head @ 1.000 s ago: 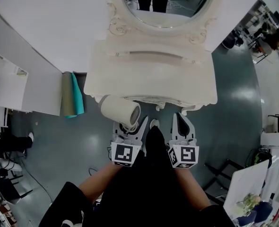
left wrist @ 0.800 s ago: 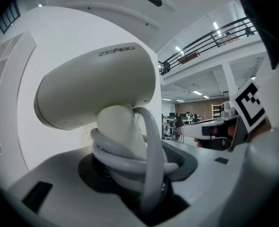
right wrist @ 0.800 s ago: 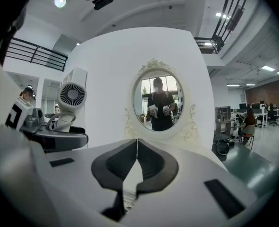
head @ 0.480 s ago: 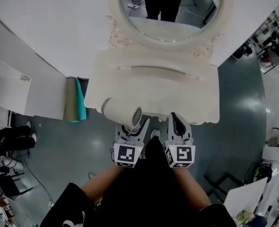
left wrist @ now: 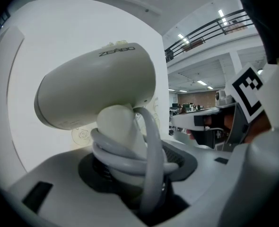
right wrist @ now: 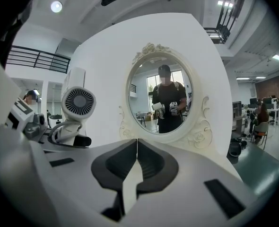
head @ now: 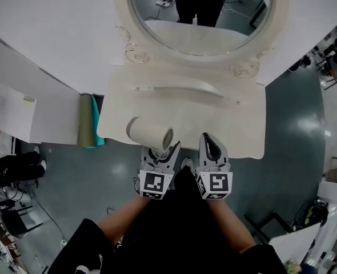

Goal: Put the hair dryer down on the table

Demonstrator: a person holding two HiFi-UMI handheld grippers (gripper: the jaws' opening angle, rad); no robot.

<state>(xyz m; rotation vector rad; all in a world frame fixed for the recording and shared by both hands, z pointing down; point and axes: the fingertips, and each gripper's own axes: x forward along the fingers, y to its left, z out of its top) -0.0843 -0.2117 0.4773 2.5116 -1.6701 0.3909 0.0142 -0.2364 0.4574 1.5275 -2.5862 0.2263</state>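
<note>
Cream plastic clamped in the left hand-held gripper [head: 160, 152]: hair dryer [head: 149, 134], gripped by the handle, with the grey cord [left wrist: 146, 160] wound round that handle and caught in the same squeeze. Pointing the barrel off to the left, rear grille turned toward the right hand-held gripper [head: 209, 142]. Hanging over the front left edge of the table [head: 237, 127], going by the head view, and looks to be up in the air, not resting on anything. Nothing in the right one: pinched fully together, empty, parked just beside the left at the table's front edge and aimed at the oval mirror [head: 200, 16]. So, on progress: lifted and carried up to the table, yes; set down, not yet. Left to do, at a guess: reach a little further in over the bare top, lower to contact, then release the handle and back out. Plenty of bare cream surface ahead for a landing. Worth watching that wound cord, though: could snag on release and drag the dryer back toward the edge. Hard to judge height above the top from any of these views.
</note>
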